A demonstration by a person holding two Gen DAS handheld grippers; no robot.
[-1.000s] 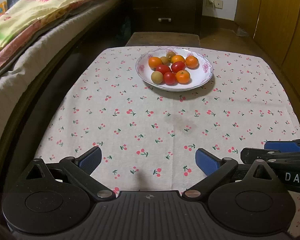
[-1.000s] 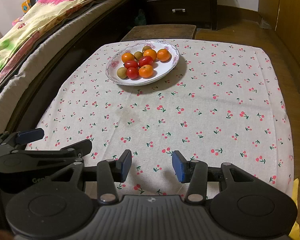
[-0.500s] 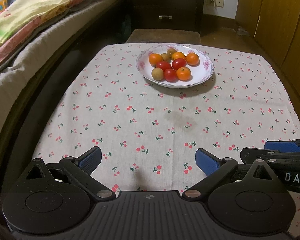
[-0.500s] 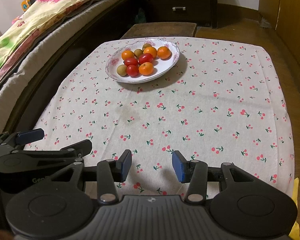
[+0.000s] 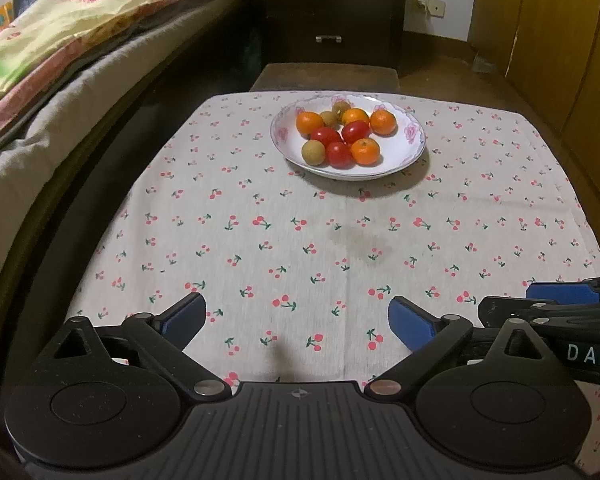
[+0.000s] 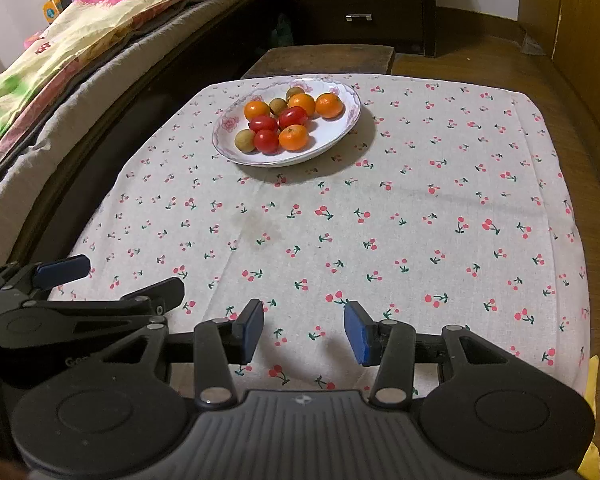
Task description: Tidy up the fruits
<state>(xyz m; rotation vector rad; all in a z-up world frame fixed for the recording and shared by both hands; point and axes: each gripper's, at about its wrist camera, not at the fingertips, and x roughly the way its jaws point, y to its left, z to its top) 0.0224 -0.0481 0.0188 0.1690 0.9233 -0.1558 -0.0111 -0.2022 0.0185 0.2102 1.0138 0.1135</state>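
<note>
A white plate with a pink flower rim [image 5: 408, 148] [image 6: 340, 136] sits at the far side of the table. It holds several oranges [image 5: 366, 151] [image 6: 293, 137], red cherry tomatoes [image 5: 339, 155] [image 6: 266, 141] and brown longans [image 5: 313, 152] [image 6: 245, 139]. My left gripper [image 5: 296, 318] is open and empty, low over the near edge of the table. My right gripper [image 6: 303, 330] is open and empty, just to the right of the left one. Both are far from the plate.
The table wears a cherry-print cloth [image 5: 340, 248] [image 6: 420, 220]. A bed with a coloured quilt [image 5: 60, 40] runs along the left. A dark drawer chest [image 5: 332, 20] and a low stool [image 5: 324, 78] stand behind the table. Wooden cabinets [image 5: 560, 40] line the right.
Both grippers have tilted or drawn back slightly, so the plate sits a little higher in both views. Both stay open and empty.
</note>
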